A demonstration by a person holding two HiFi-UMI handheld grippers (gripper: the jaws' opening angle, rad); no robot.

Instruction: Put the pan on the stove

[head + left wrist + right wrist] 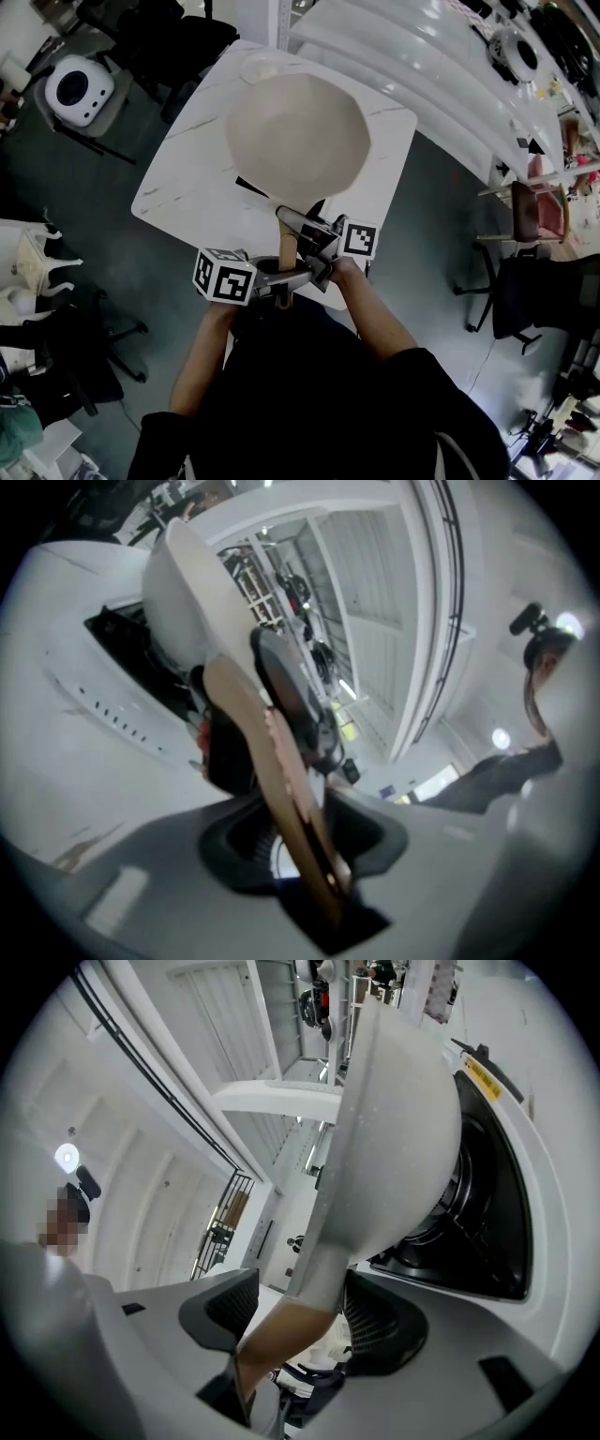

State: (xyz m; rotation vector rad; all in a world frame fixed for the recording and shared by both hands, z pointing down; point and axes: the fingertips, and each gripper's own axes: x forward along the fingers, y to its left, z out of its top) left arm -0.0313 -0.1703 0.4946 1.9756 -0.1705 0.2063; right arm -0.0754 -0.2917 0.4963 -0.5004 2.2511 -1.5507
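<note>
Status: the pan is over the stove on the white table; from the head view I see only two black corners of the stove under its near rim. The wooden handle points back toward the person.

Right gripper: clamped on the handle just behind the pan's cream neck; the handle crosses its jaws on a slant, bearing on one pad high up and on the other jaw low down.

Left gripper: its jaws stand apart about the tail end of the handle; the wood lies between them, but a sliver of background shows on one side, so I judge the pads are not pressing on it.

Seating: the right gripper view shows the pan's rounded underside just beside the stove's ring with a dark band between; I cannot tell whether the base rests on the stove or hangs just clear of it.

Step in hand, by my reading: the placing itself, with the pan carried by one grip and a second grip being taken on the handle's end.

Next move calls for: both pads firm on the wood; the pan kept level and centred over the ring; a gentle lowering until the base sits flat; release only once the handle holds without support.
</note>
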